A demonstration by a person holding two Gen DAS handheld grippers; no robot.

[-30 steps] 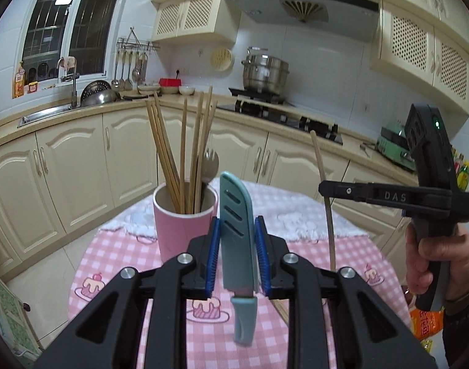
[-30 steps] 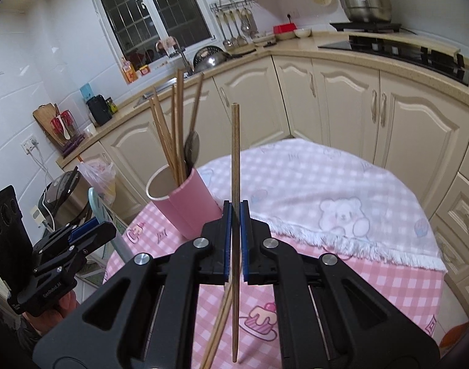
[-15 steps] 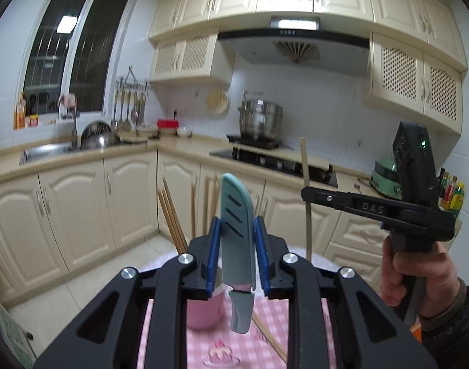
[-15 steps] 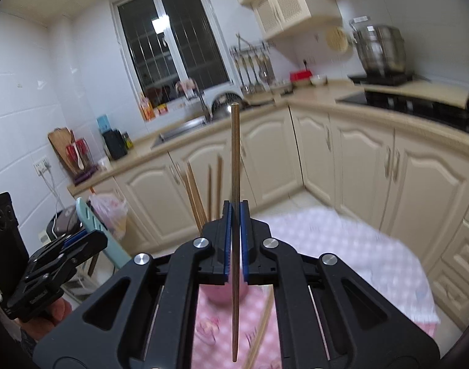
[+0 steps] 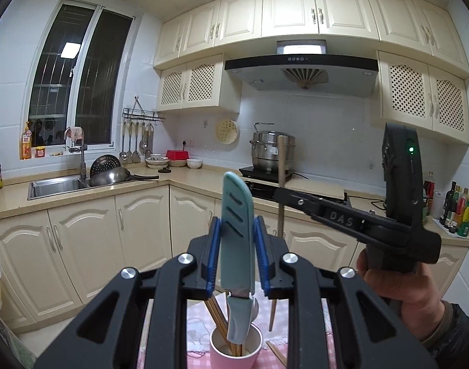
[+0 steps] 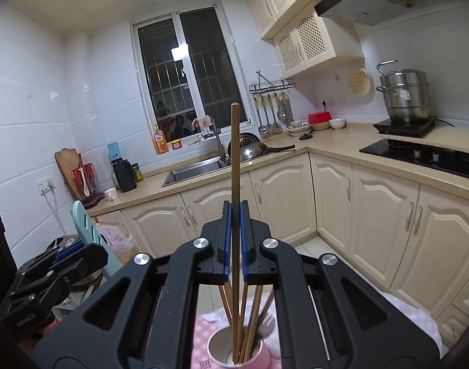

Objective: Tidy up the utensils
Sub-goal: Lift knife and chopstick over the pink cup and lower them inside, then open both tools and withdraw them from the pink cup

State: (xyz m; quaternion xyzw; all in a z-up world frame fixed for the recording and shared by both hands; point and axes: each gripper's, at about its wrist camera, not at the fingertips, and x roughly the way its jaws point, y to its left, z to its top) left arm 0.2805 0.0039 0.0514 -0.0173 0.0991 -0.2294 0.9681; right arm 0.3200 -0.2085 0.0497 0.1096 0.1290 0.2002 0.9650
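Observation:
My left gripper (image 5: 236, 255) is shut on a teal knife (image 5: 236, 230), sheathed blade up and handle hanging over a pink cup (image 5: 236, 350) that holds several wooden chopsticks (image 5: 219, 316). My right gripper (image 6: 235, 240) is shut on one wooden chopstick (image 6: 235, 160), held upright with its lower end inside the mouth of the pink cup (image 6: 234, 355), among other chopsticks and a metal spoon (image 6: 265, 323). The right gripper also shows in the left wrist view (image 5: 280, 195), and the left gripper (image 6: 77, 255) with the knife (image 6: 86, 227) in the right wrist view.
The cup stands on a table with a pink checked cloth (image 5: 197, 323). A loose chopstick (image 5: 276, 350) lies on the cloth to the right of the cup. Cream cabinets (image 6: 357, 209), a sink (image 6: 197, 166) and a stove (image 6: 419, 150) ring the room.
Both grippers have risen and tilted, so the cup went from ahead to directly below. The chopstick's lower end now sits in the cup and the knife handle hangs over it.

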